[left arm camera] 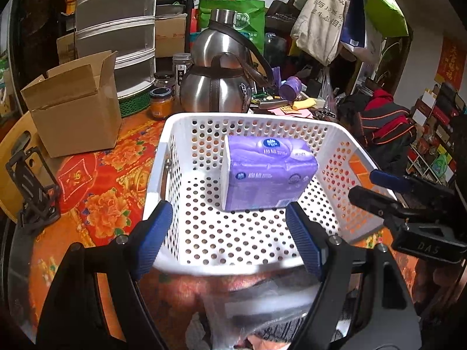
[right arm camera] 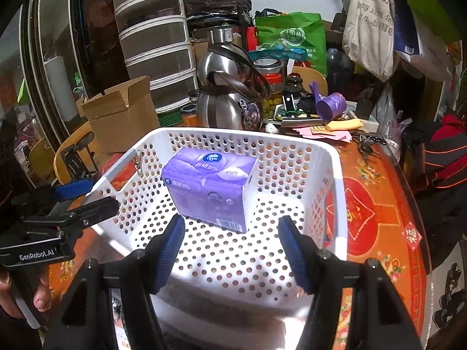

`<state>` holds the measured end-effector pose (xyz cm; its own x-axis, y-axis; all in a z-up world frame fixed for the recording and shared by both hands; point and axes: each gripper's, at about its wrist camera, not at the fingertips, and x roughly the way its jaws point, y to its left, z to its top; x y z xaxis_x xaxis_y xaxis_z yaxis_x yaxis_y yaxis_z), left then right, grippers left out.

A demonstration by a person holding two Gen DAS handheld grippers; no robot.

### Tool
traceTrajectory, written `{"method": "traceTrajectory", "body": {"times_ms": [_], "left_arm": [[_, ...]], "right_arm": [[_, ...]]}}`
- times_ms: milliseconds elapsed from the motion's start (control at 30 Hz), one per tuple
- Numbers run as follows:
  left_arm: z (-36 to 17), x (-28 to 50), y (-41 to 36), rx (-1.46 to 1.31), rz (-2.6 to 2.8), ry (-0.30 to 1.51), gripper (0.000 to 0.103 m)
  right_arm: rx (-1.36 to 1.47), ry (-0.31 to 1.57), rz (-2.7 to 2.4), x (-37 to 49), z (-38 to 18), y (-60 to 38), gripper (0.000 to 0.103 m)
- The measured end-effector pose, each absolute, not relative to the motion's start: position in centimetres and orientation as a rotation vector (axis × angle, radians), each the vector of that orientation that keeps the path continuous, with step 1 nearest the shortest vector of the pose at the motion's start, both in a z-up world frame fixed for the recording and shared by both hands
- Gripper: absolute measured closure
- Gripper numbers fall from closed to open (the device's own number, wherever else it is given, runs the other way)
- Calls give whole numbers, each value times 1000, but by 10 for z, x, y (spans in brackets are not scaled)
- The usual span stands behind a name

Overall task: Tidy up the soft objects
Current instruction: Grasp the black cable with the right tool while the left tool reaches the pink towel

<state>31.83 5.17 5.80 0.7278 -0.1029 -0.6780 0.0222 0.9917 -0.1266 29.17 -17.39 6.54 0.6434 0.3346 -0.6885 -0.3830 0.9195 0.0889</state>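
Observation:
A white perforated basket stands on the red floral tablecloth. Inside it, toward the far side, a purple tissue pack stands alone. My left gripper hovers open over the basket's near rim with nothing between its blue pads. It also shows at the basket's left wall in the right wrist view, as the left gripper. My right gripper hangs open over the near half of the basket, empty, a short way from the pack. At the basket's right wall the right gripper appears too.
An open cardboard box sits left of the basket and a steel flask behind it, with jars and stacked drawers. A purple cup and papers lie back right. A blurred clear plastic bag lies below the near rim.

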Motion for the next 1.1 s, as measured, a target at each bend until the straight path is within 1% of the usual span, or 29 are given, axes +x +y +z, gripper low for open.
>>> {"method": "traceTrajectory", "body": {"times_ms": [200, 333, 467, 567, 767, 900, 1033, 1100], "left_arm": [[58, 276, 58, -102, -47, 727, 25], [61, 251, 61, -114, -60, 704, 25], [54, 211, 62, -94, -62, 681, 25], [36, 177, 69, -91, -43, 686, 25], [-12, 109, 79, -94, -1, 703, 25], [-42, 76, 75, -79, -3, 735, 25], [-59, 59, 79, -110, 2, 747, 25], [-66, 55, 81, -121, 7, 760, 25]], "right_arm": [[-73, 702, 388, 249, 66, -197, 37], [-38, 700, 365, 228, 64, -219, 37], [-28, 674, 335, 183, 53, -249, 36], [-30, 670, 299, 147, 33, -268, 33], [-7, 732, 310, 101, -14, -283, 33], [-42, 752, 311, 90, -30, -274, 33], [-51, 774, 330, 91, -39, -265, 34], [-67, 786, 322, 93, -44, -261, 37]]}}
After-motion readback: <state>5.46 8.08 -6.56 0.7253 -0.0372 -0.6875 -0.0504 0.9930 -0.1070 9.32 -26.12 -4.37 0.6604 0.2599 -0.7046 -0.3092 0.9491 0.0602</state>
